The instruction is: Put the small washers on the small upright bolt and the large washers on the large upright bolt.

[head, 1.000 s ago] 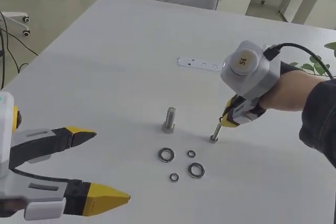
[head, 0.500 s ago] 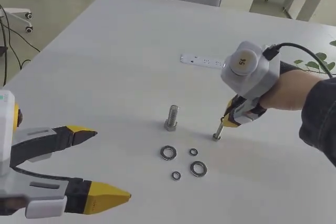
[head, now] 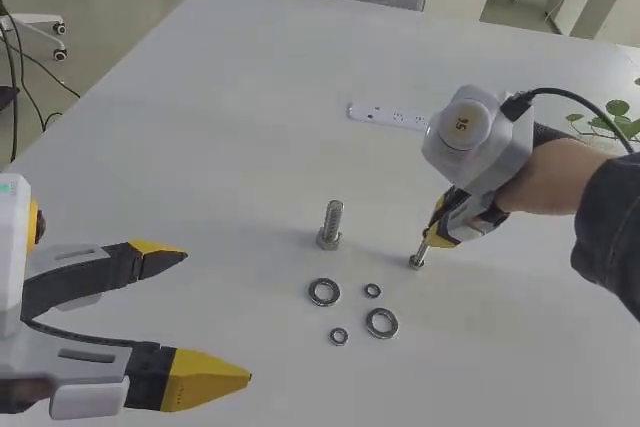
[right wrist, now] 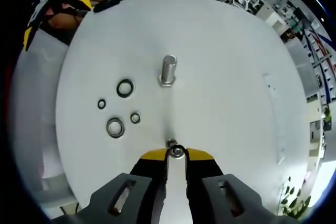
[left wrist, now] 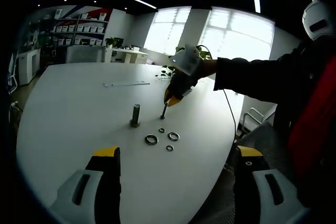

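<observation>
Two bolts stand upright on the white table: the large bolt and, to its right, the thin small bolt. My right gripper reaches down from the right, and its yellow tips are shut on the small bolt's top. In front of the bolts lie two large washers and two small washers, all flat and loose. My left gripper hangs open at the near left, well away from the washers, with nothing between its fingers.
A white power strip lies flat behind the bolts. A green plant stands past the table's right edge. The person's sleeve reaches in from the right. Bare tabletop stretches left and behind the large bolt.
The head view has shifted a little. My right gripper stays at the small bolt, and the washers and the left gripper have not moved.
</observation>
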{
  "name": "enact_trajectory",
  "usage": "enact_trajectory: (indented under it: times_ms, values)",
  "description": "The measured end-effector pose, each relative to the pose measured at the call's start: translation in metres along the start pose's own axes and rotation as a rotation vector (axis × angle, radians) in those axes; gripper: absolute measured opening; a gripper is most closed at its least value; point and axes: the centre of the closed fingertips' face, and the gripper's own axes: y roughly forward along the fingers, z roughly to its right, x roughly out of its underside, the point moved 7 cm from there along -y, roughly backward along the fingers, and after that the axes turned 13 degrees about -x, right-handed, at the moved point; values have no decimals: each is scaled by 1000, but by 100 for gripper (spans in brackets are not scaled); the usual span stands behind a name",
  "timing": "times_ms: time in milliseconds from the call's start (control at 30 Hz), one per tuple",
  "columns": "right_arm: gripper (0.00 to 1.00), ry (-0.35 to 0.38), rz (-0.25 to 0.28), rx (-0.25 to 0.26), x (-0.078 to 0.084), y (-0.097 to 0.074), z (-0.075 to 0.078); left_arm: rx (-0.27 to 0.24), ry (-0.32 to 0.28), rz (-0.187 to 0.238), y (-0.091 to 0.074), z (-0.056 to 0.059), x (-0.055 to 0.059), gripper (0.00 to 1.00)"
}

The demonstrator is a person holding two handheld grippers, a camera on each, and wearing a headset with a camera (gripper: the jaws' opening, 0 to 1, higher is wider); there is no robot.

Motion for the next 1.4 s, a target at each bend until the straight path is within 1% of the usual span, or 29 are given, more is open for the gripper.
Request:
enact_trajectory:
  times_ms: [267, 333, 400, 867, 1400]
  values:
    - [13, 5, -7, -12, 0, 7, -2, -1, -5, -3, 0, -1, 1, 89]
    - [13, 6, -8, -16, 1, 10, 2, -2, -6, -4, 0, -1, 1, 89]
    - [13, 8, -6, -16, 0, 11, 2, -1, -7, -6, 0, -1, 2, 89]
    - [13, 12, -17, -30, -1, 22, -3, -5, -11, -11, 1, -3, 3, 89]
    - [13, 18, -13, -47, 2, 36, 1, -7, -12, -16, 2, -4, 2, 89]
